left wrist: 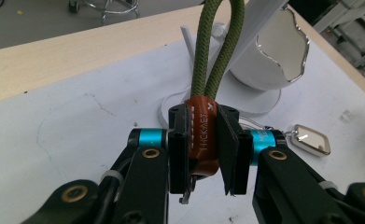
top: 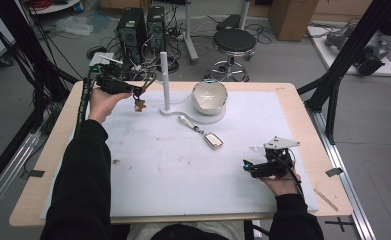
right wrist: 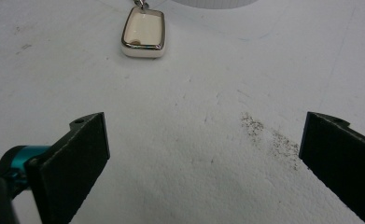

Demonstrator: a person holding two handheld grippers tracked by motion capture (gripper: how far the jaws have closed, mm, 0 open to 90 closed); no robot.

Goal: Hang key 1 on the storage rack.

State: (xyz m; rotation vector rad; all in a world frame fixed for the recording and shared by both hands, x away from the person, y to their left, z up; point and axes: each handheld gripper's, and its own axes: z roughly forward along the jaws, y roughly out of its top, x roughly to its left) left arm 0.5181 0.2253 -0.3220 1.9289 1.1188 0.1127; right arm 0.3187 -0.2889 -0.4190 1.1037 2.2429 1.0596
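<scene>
My left gripper (top: 142, 90) is raised over the table's far left, shut on the brown leather band (left wrist: 202, 133) of a keychain. Its green rope loop (left wrist: 217, 46) rises toward the white post (top: 164, 80), and a small brown charm (top: 140, 105) hangs below. The post stands on a white base (top: 203, 117) beside a white bowl (top: 209, 96). A second keychain with a silver-rimmed rectangular tag (top: 214, 140) lies flat in front of the base. My right gripper (top: 247, 166) rests low at the near right, open, with the tag (right wrist: 143, 31) ahead of its jaws.
A white mat (top: 173, 170) covers the wooden table (top: 58, 150). Black frame struts (top: 333, 85) stand at the table's right side. On the floor beyond are a round stool (top: 234, 40) and computer towers (top: 142, 27) with cables.
</scene>
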